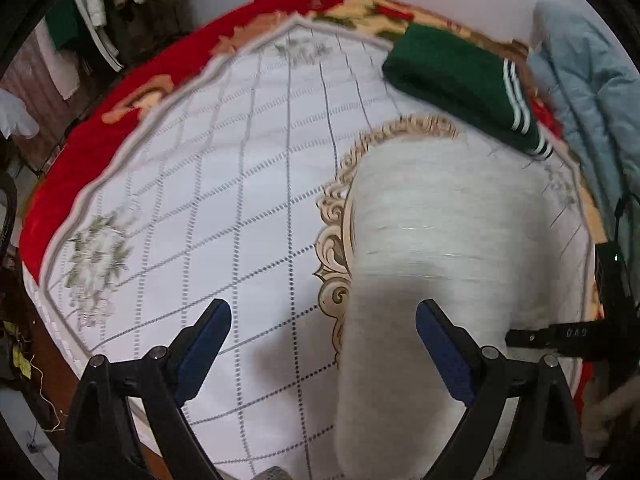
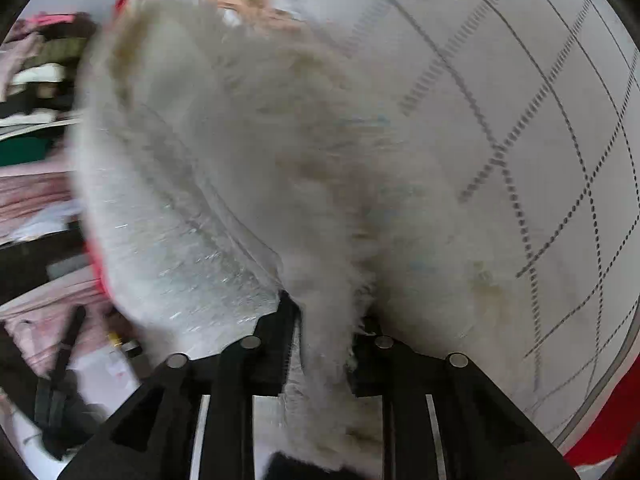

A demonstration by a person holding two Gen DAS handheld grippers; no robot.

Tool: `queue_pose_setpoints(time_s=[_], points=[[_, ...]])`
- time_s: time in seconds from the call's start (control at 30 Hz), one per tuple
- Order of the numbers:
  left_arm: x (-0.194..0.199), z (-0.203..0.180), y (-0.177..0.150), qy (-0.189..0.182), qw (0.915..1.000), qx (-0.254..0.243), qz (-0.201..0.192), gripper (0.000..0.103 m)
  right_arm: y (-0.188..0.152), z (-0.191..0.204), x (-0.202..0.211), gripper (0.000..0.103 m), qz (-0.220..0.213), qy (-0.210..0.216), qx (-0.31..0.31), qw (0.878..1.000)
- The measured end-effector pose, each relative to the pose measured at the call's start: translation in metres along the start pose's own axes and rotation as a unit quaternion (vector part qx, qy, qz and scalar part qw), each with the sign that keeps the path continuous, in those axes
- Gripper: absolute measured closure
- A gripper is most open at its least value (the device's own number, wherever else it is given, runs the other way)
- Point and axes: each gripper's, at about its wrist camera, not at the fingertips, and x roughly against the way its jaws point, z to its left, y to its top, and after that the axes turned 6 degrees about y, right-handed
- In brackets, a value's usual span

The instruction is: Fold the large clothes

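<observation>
White fluffy garment (image 2: 248,168) is pinched between the right gripper (image 2: 326,320) fingers. Left gripper (image 1: 322,340) fingers stand spread, empty, above the bed (image 1: 224,200).

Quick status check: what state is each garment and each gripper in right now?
White fluffy garment: on the bed, one edge pinched and lifted.
Green striped garment: folded, lying near the bed's far edge.
Left gripper: open, nothing between the pads.
Right gripper: shut on the white fluffy garment.

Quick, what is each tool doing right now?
Left tool: open, holding nothing.
Right tool: closed on the fluffy white garment.
</observation>
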Motion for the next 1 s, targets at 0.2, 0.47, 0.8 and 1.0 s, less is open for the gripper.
queue_pose_setpoints(time_s=[0.2, 0.47, 0.8, 1.0], points=[[-0.024, -0.016, -0.001, -0.01, 0.9991, -0.017, 0.036, 0.009, 0.002, -0.003, 0.035, 0.047, 0.018, 0.022, -0.025, 0.999], [-0.028, 0.01, 0.0, -0.044, 0.9971, 0.03, 0.054, 0.009, -0.016, 0.07, 0.141, 0.043, -0.094, -0.025, 0.066, 0.993], [-0.01, 0.08, 0.016, -0.001, 0.9943, 0.101, 0.036, 0.009, 0.015, 0.147, -0.017, 0.045, -0.006, -0.125, 0.106, 0.986], [-0.02, 0.086, 0.014, -0.002, 0.9943, 0.096, 0.045, 0.009, 0.017, 0.154, -0.039, 0.044, -0.04, -0.163, 0.111, 0.979]])
